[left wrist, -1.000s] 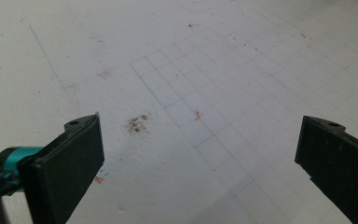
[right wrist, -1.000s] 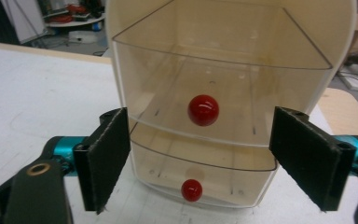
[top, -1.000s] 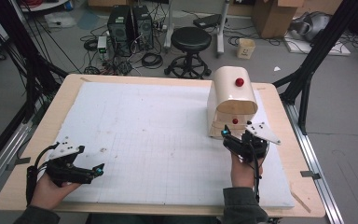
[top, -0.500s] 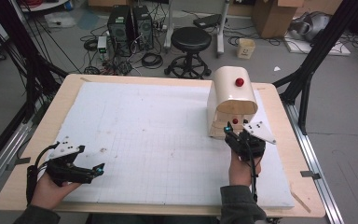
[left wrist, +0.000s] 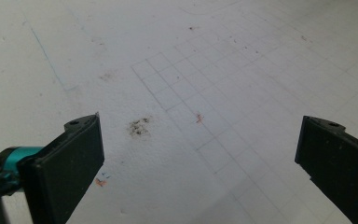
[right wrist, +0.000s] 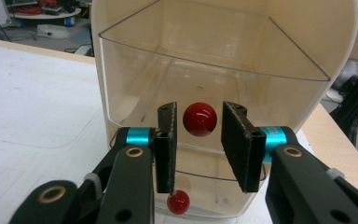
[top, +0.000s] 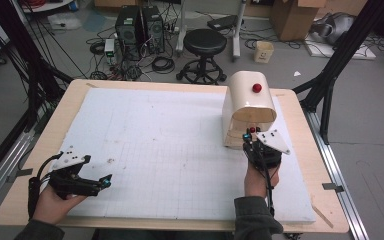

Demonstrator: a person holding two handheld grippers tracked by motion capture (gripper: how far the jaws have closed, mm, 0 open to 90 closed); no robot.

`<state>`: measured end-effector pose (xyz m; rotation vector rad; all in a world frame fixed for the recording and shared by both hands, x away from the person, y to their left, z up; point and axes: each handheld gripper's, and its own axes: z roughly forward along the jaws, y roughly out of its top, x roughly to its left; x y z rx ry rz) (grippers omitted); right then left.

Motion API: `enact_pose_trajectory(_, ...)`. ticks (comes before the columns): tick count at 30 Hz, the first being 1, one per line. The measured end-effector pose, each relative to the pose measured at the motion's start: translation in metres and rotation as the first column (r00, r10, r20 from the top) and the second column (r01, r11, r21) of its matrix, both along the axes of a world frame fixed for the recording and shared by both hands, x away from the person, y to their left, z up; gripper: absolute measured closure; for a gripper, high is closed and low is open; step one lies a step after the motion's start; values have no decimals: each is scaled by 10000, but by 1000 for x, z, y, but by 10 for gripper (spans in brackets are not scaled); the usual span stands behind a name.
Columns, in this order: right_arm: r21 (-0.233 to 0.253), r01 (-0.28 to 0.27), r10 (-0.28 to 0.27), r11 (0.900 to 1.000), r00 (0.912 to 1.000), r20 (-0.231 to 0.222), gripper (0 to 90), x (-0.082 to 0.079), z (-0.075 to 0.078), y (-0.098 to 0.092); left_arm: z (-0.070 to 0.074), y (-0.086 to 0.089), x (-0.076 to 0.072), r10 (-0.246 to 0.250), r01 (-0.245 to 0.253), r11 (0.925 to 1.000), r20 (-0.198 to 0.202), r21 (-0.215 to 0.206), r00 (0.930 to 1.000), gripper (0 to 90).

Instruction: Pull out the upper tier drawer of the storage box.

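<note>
from the high view we see our left gripper point(top: 87, 182) resting at the near left of the white foam sheet point(top: 170, 145) on the table point(top: 300, 107), and our right gripper point(top: 258, 145) at the front of the cream drawer box point(top: 247, 107) with a red knob on top point(top: 256, 88).

in the left gripper view our fingers point(left wrist: 70, 163) stand wide apart over bare gridded foam.

in the right gripper view our fingers point(right wrist: 235, 144) are apart, bracketing the red drawer knob point(right wrist: 199, 119) without touching; a lower knob point(right wrist: 178, 201) sits beneath.
</note>
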<state>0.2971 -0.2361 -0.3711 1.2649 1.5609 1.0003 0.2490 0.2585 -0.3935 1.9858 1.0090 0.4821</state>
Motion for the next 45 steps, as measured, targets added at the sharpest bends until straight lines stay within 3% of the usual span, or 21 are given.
enact_pose_trajectory(5, -5, -67, 67, 10000, 10000, -30, 719, 0, 0, -1, 0, 0, 0, 6, -6, 10000, 15, -1, 10000, 17)
enact_pose_trajectory(14, 31, -230, 230, 9997, 9997, -109, 728, -3, 1, -3, 0, 0, 0, -4, 4, 10000, 16, 19, 10000, 17)
enact_pose_trajectory(45, 114, -881, 882, 9960, 9961, -46, 728, -39, 1, -12, 0, -1, 0, -15, 15, 10000, 9, -17, 10000, 17)
